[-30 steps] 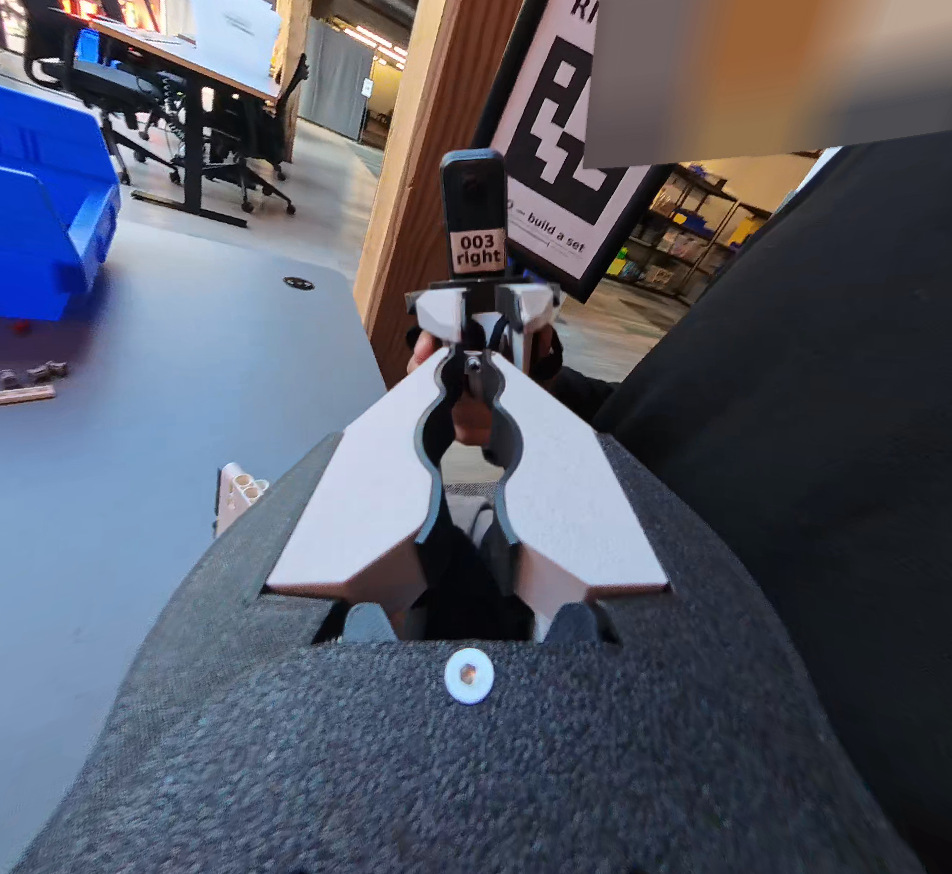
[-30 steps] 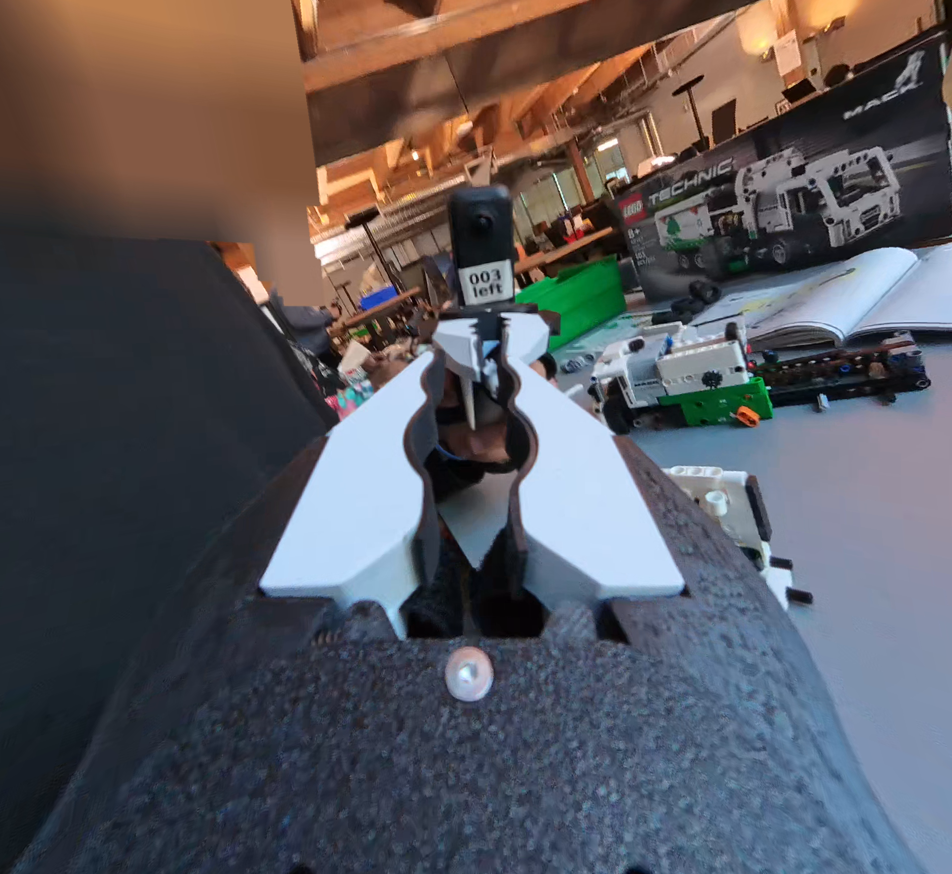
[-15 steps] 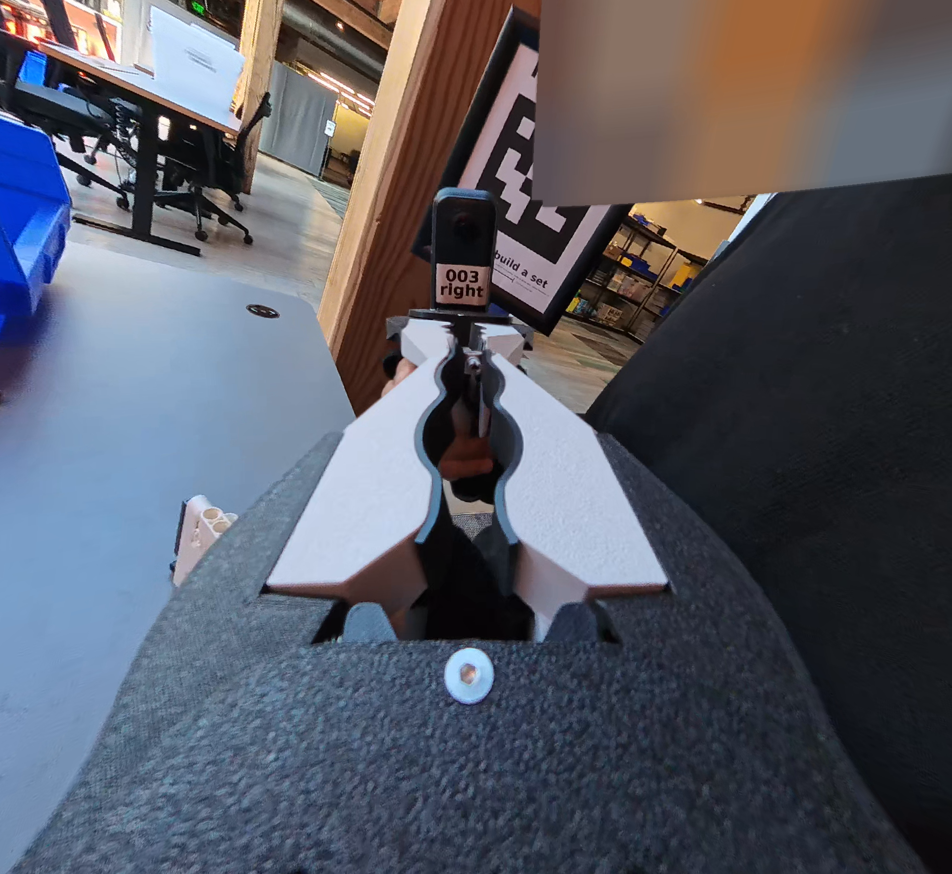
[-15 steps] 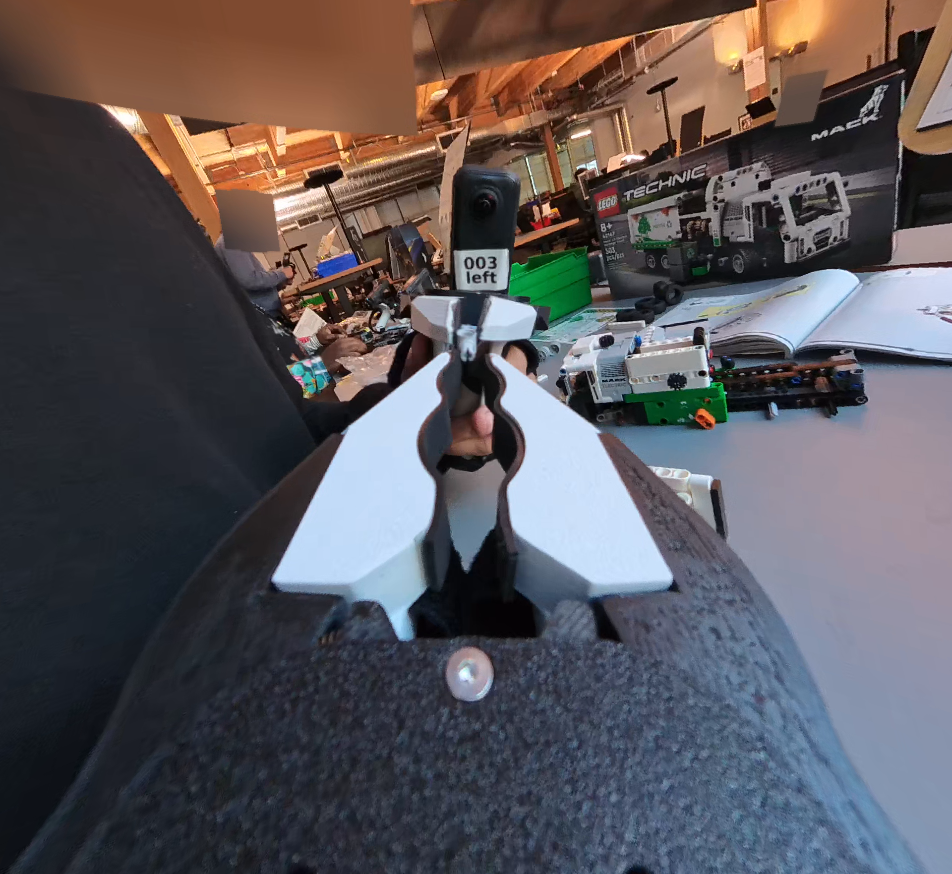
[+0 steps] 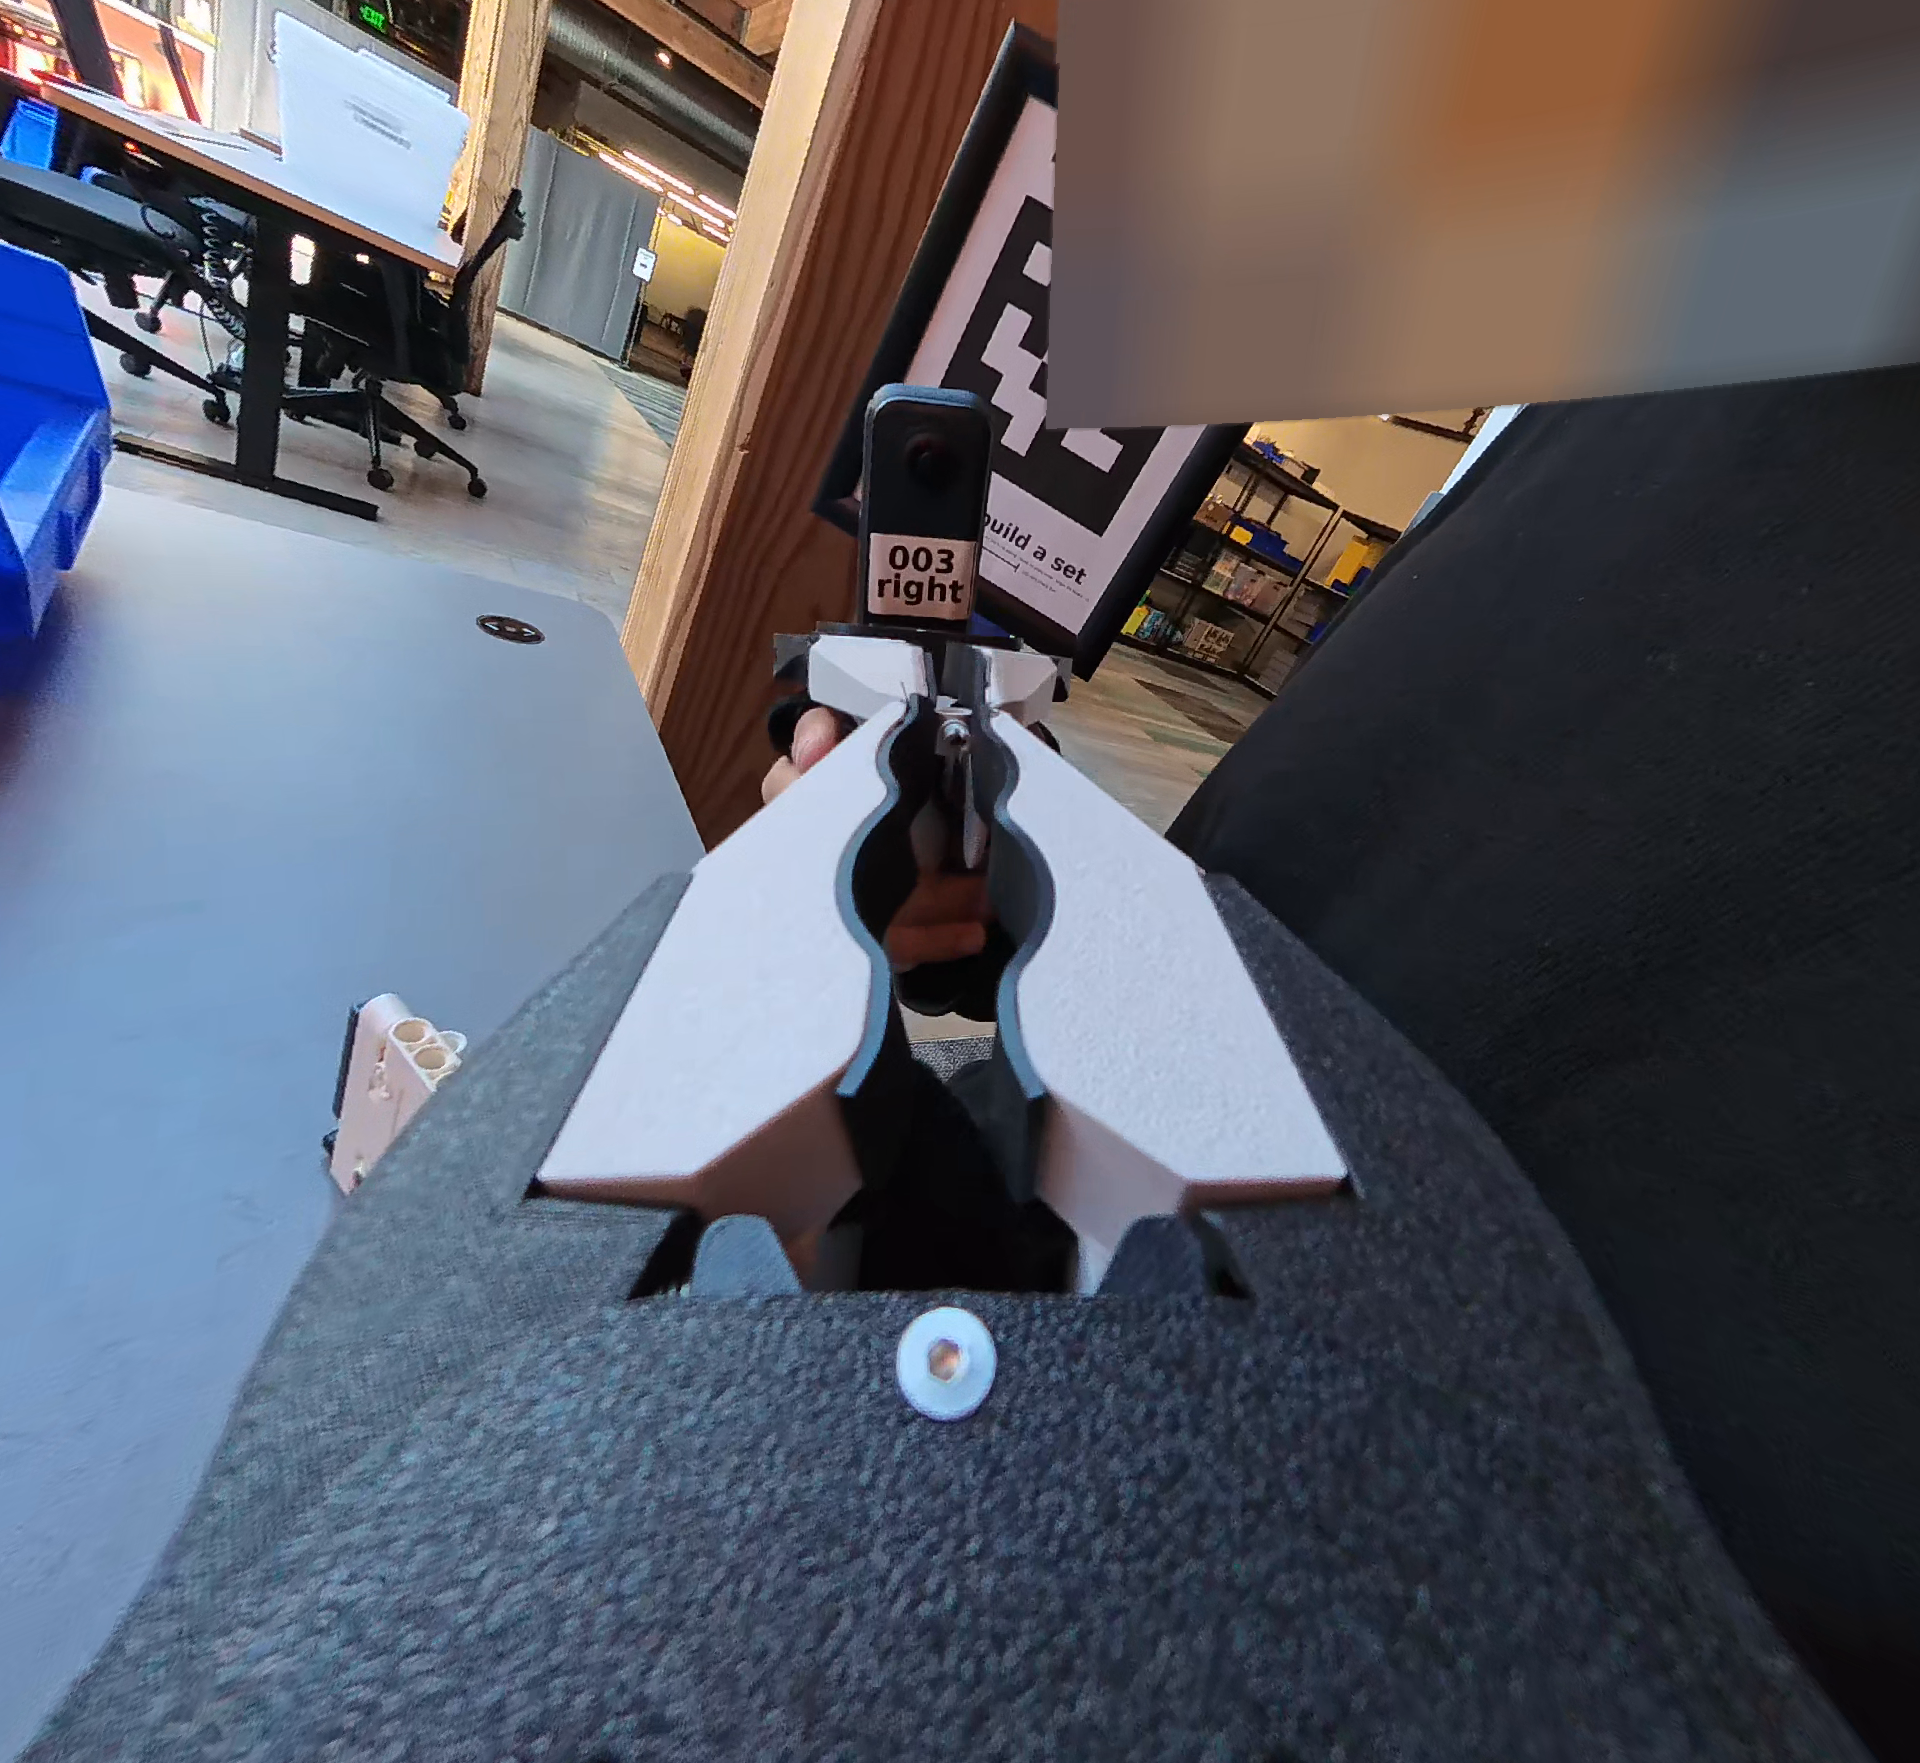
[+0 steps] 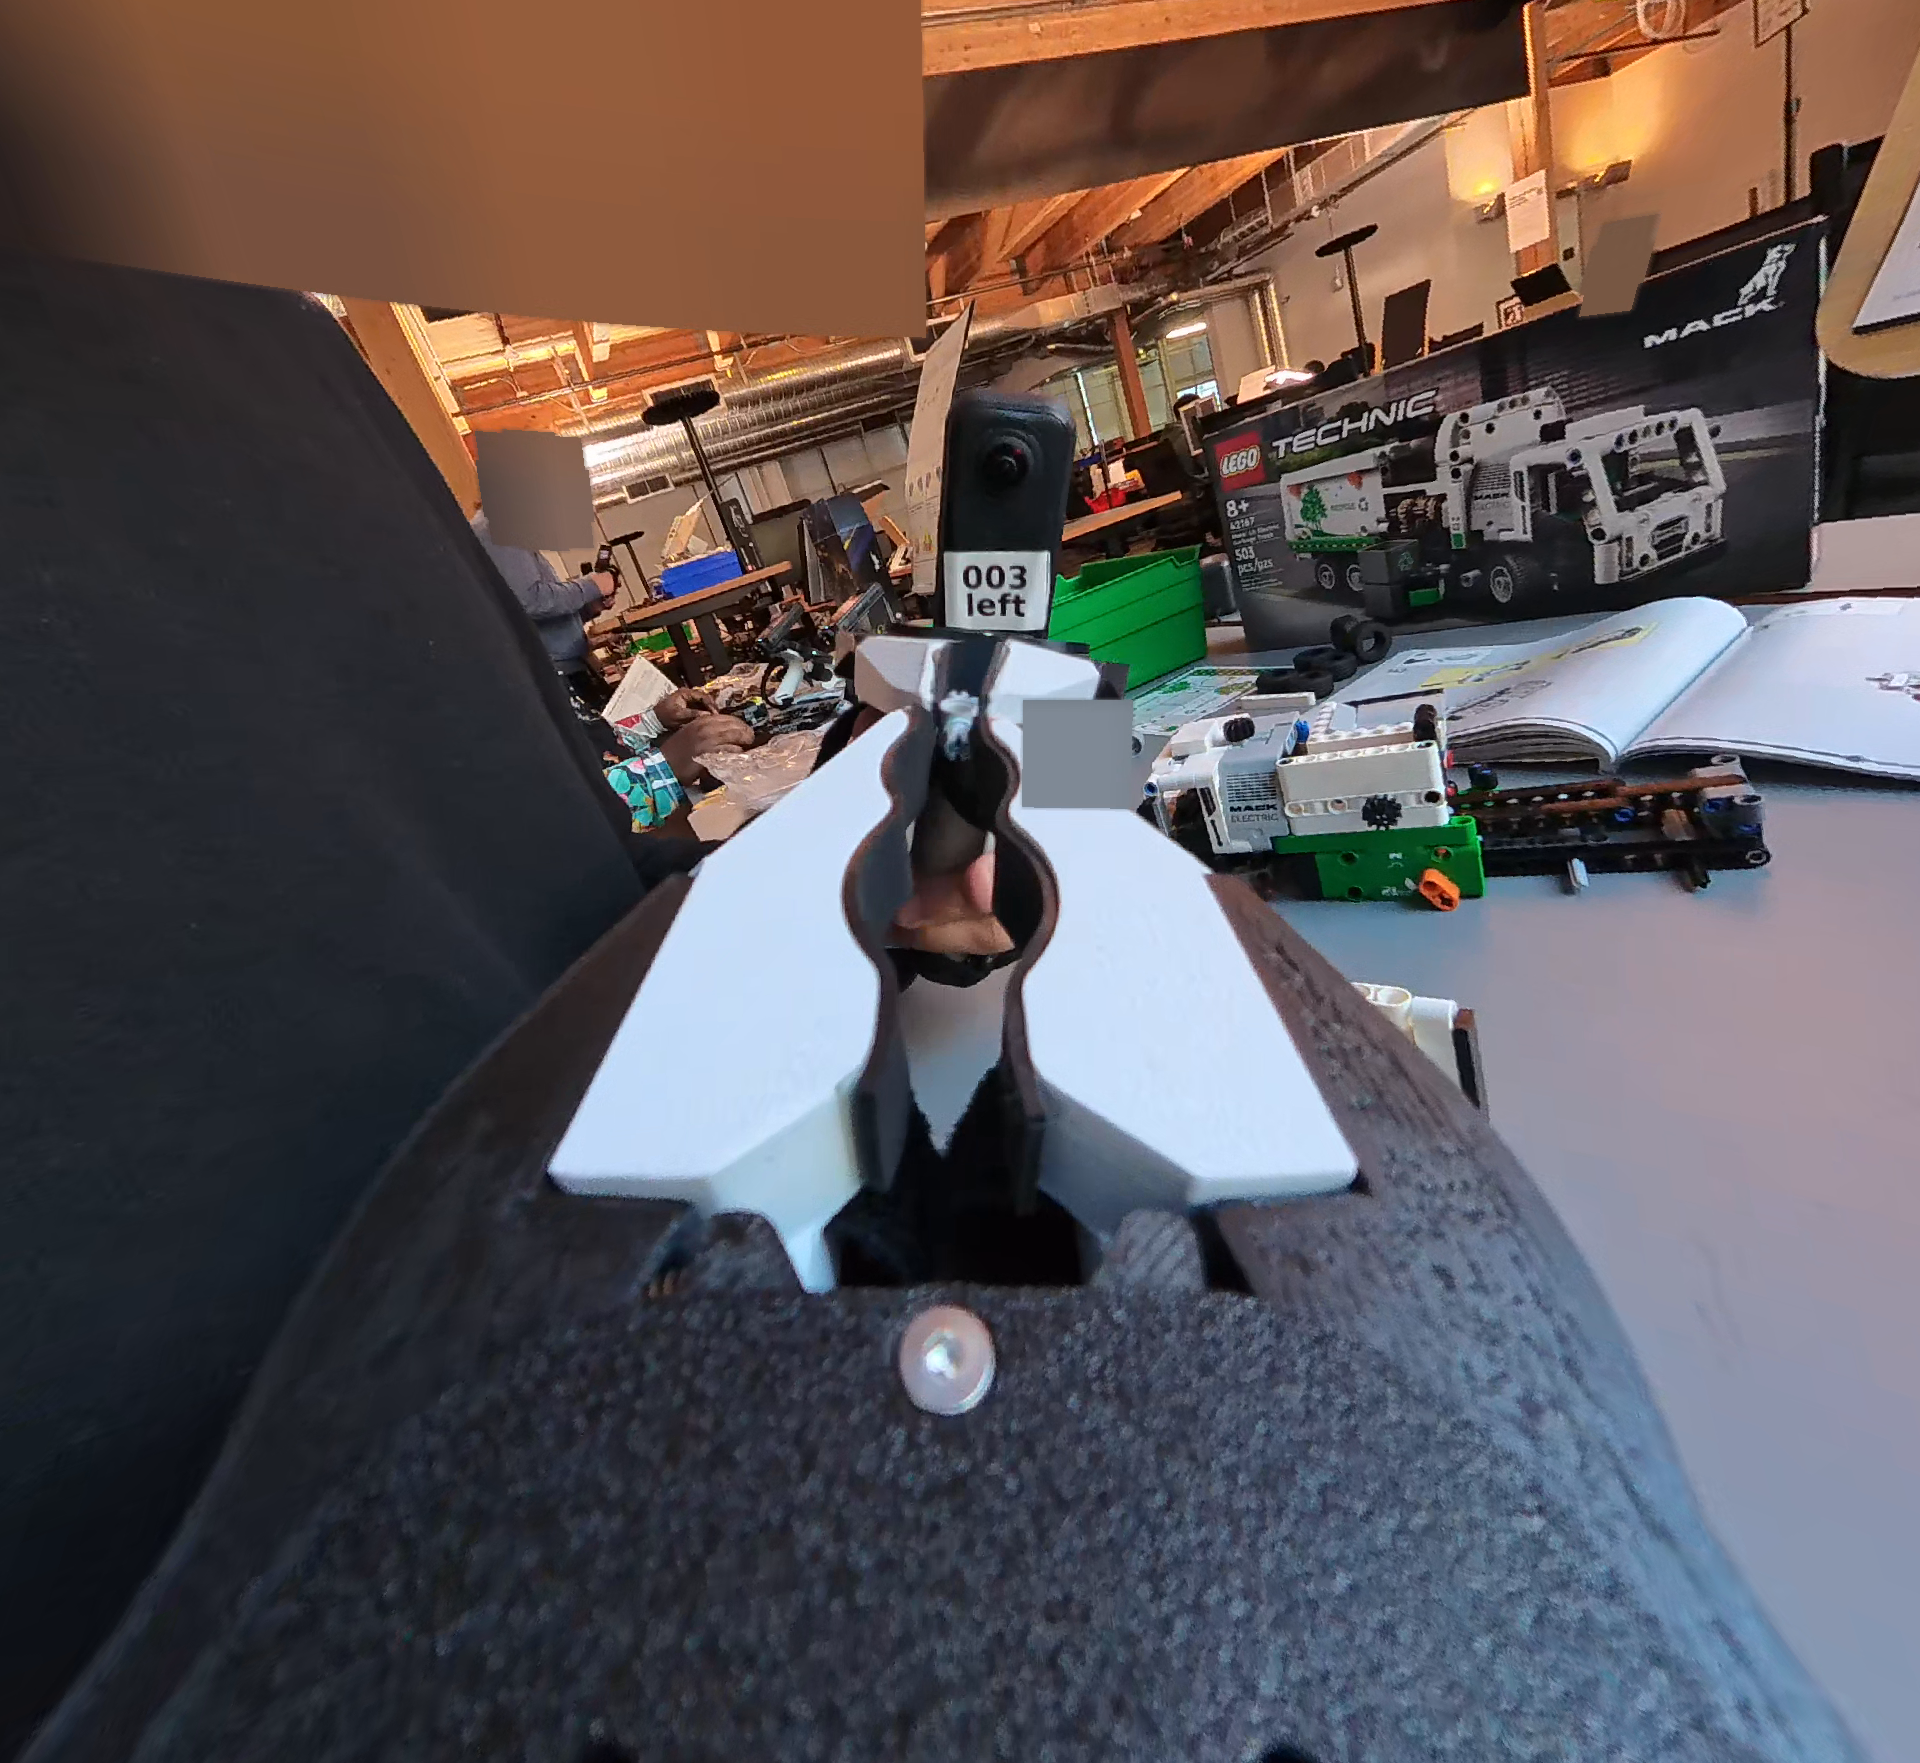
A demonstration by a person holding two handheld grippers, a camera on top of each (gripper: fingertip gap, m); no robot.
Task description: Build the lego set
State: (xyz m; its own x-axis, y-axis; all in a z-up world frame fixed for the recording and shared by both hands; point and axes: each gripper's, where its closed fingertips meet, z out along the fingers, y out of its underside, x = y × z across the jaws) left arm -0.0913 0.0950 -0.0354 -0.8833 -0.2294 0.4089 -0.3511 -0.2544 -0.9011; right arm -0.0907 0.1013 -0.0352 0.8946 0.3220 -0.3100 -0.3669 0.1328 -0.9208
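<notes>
My two grippers point at each other tip to tip, raised above the grey table. My left gripper has its jaws closed to a narrow slit, with a small grey piece at the tips. My right gripper is closed the same way, and the same small piece shows at its tips. I cannot tell which gripper carries it. A white Lego sub-assembly lies on the table beside the left gripper and also shows in the right wrist view. A part-built white and green truck stands farther back.
A black chassis beam, an open manual, loose tyres, the set's box and a green bin are at the back. A blue bin, a wooden post and a framed sign stand nearby. The holder's dark clothing fills one side. The black chassis beam is about equally far from each gripper, around 25 cm.
Both grippers have swung and levelled, and now line up tip to tip more closely. The blue bin has slid towards the left edge of the left view. Both stay shut.
</notes>
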